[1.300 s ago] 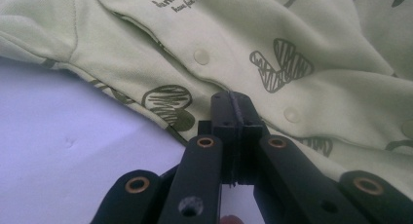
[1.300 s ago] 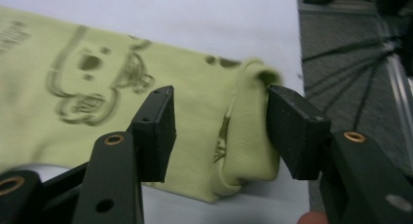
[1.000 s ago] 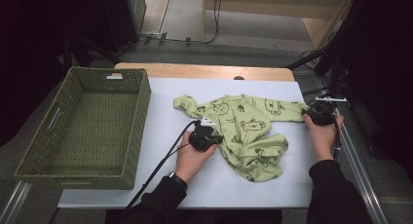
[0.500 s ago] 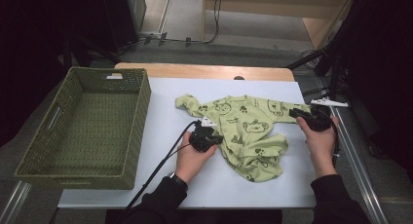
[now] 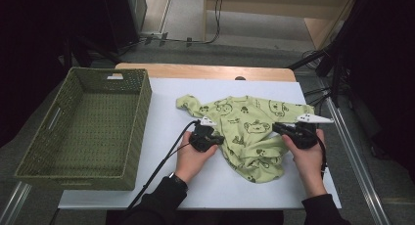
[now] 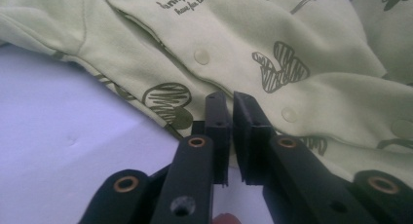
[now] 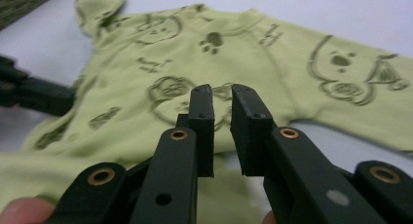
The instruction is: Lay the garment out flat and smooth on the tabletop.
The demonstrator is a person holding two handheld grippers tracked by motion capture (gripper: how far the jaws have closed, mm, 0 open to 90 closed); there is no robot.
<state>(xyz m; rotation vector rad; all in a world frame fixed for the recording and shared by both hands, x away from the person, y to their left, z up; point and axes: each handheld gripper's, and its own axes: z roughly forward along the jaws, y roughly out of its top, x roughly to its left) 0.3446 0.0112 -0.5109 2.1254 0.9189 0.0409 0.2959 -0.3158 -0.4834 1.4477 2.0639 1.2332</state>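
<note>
A light green baby garment [image 5: 249, 124] with dark animal prints lies spread on the white table cover, its lower part bunched toward me. My left gripper [image 5: 221, 139] rests at its left edge. In the left gripper view the jaws [image 6: 230, 101] have just been opening and stand a narrow gap apart over the snap-button hem [image 6: 272, 44], with nothing between them. My right gripper [image 5: 276, 128] hovers over the garment's right side. Its jaws [image 7: 221, 95] have just been closing to a narrow gap above the printed cloth [image 7: 243, 48], also with nothing between them.
A large green woven basket [image 5: 142, 112] stands at the left of the white cover [image 5: 161, 186]. The left gripper's cable [image 5: 156, 171] trails toward me. Metal rails run along both table sides, and a wooden edge [image 5: 205, 71] lies at the back.
My right hand has moved left and toward me, from the sleeve end to over the garment's right side. The left hand has stayed put at the garment's left edge.
</note>
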